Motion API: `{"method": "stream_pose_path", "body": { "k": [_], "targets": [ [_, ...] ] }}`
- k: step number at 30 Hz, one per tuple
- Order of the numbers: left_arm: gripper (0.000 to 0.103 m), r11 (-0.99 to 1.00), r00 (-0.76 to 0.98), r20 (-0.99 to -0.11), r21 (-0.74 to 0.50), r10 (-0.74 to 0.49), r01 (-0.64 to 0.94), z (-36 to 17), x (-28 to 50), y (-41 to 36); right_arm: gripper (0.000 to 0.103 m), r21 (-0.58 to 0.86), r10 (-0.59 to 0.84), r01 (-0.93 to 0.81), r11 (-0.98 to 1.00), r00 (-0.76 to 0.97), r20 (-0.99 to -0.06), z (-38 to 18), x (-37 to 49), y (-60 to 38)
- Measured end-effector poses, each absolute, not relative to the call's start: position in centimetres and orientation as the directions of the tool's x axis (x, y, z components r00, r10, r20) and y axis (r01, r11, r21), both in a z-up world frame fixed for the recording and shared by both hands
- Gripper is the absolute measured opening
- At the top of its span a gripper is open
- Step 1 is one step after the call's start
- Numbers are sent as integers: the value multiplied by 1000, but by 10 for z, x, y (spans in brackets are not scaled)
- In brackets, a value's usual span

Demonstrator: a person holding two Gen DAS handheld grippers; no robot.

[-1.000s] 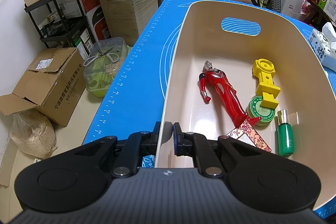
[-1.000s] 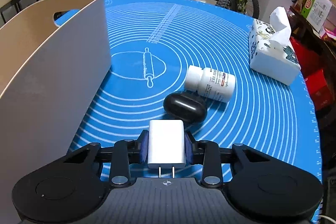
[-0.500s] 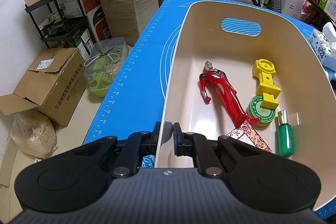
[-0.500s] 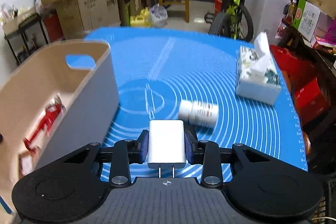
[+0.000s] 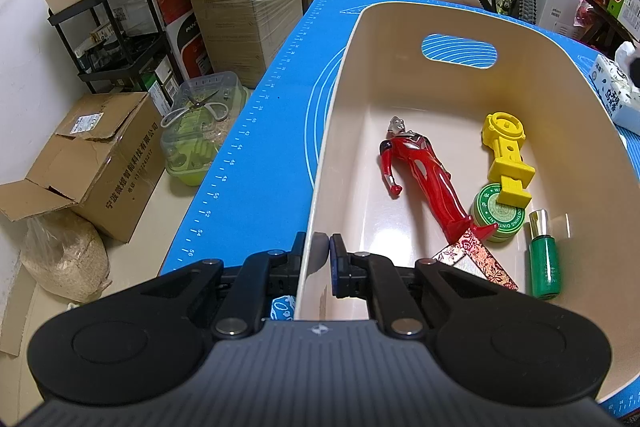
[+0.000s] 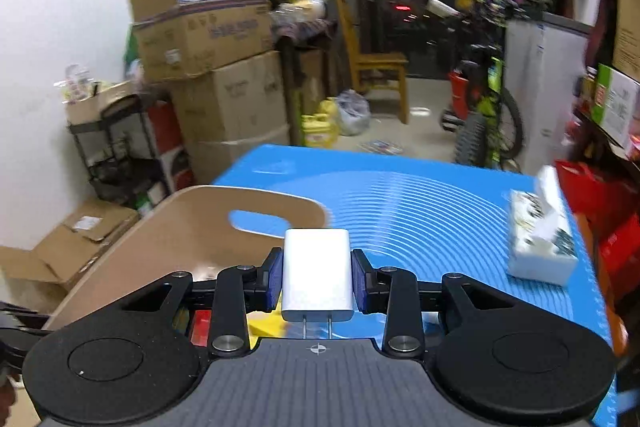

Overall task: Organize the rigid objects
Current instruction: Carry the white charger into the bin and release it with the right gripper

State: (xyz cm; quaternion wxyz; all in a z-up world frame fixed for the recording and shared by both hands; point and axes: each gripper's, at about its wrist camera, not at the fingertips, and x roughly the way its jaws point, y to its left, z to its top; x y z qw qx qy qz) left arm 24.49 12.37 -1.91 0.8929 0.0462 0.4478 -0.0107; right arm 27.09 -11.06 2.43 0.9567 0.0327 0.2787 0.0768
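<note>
Right wrist, charger (image 6: 317,275) between tongs (image 6: 317,281)

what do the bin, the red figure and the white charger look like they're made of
Bin: probably smooth moulded plastic, beige, with a thin rounded rim and cut-out handle; glossy floor reflections.
Red figure: likely hard glossy plastic, with bright highlights along the body.
White charger: matte white plastic shell, rounded corners, two metal prongs below; held in the right gripper.

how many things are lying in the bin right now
5 in the bin: red figure centre, yellow toy right, green tin under it, green bottle and patterned card nearest. Gripper may hide more.
</note>
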Motion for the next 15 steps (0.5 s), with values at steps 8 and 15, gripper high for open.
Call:
{"method": "stream_pose_path", "body": {
  "k": [8,15],
  "targets": [
    [13,995,599,-800,75,24,61,-19,244,123,43,8,239,-285,959,791,-564,8,269,-55],
    [13,995,600,-800,77,25,61,-19,244,122,43,-29,257,-378,925,683,-683,-17,273,-26]
  ]
}}
